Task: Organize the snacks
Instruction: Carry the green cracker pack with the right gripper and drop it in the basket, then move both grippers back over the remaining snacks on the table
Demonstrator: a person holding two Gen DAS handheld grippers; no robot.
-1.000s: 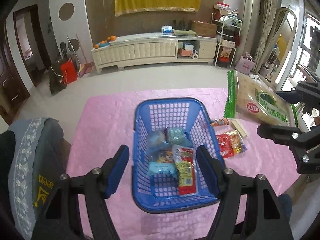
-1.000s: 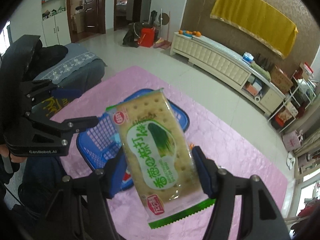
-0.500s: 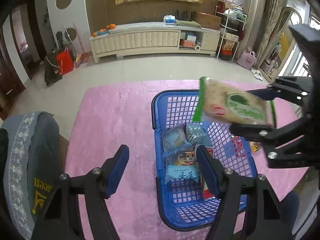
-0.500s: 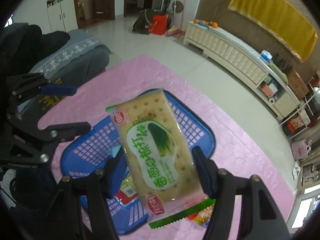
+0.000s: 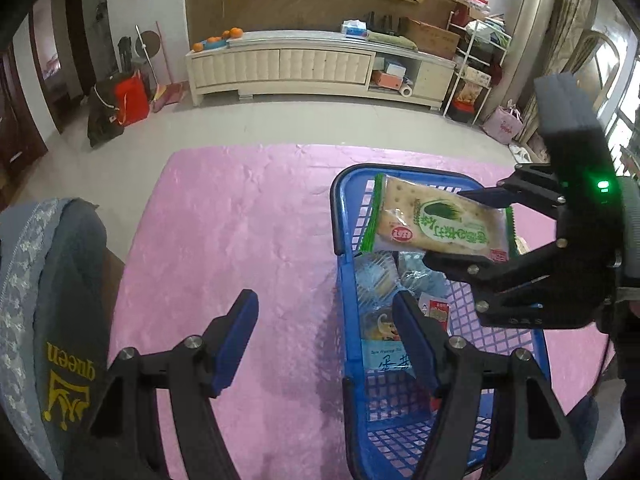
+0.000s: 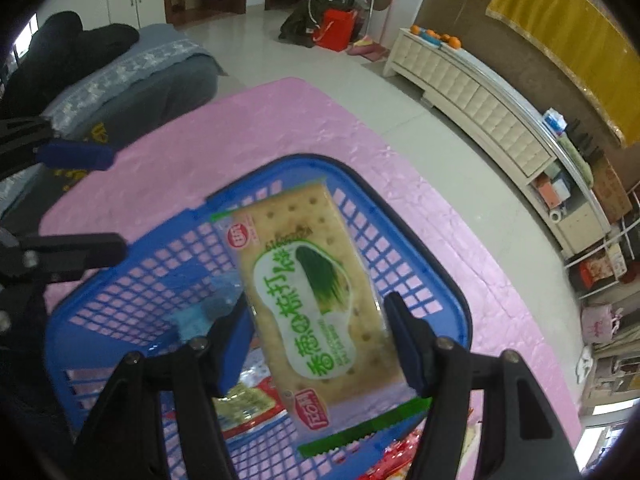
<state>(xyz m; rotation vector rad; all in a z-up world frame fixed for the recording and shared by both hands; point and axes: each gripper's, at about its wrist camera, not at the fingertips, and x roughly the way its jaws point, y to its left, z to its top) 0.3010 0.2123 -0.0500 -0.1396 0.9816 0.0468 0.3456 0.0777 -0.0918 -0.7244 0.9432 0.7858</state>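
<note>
A blue plastic basket (image 5: 340, 208) (image 6: 416, 240) stands on a pink tablecloth (image 5: 240, 220) and holds several snack packets (image 5: 384, 320). My right gripper (image 6: 320, 316) is shut on a large green-and-white cracker packet (image 6: 308, 280) and holds it flat just above the basket's far end; the packet also shows in the left wrist view (image 5: 436, 224). My left gripper (image 5: 324, 332) is open and empty, low over the cloth at the basket's left rim.
A grey cushioned chair (image 5: 44, 300) stands at the table's left edge. Red snack packets (image 6: 396, 456) lie on the cloth by the basket near my right gripper. A white cabinet (image 5: 312, 68) stands across the floor.
My right gripper has carried the cracker packet from beside the basket to over it and lower. My left gripper has shifted left, off the basket's middle.
</note>
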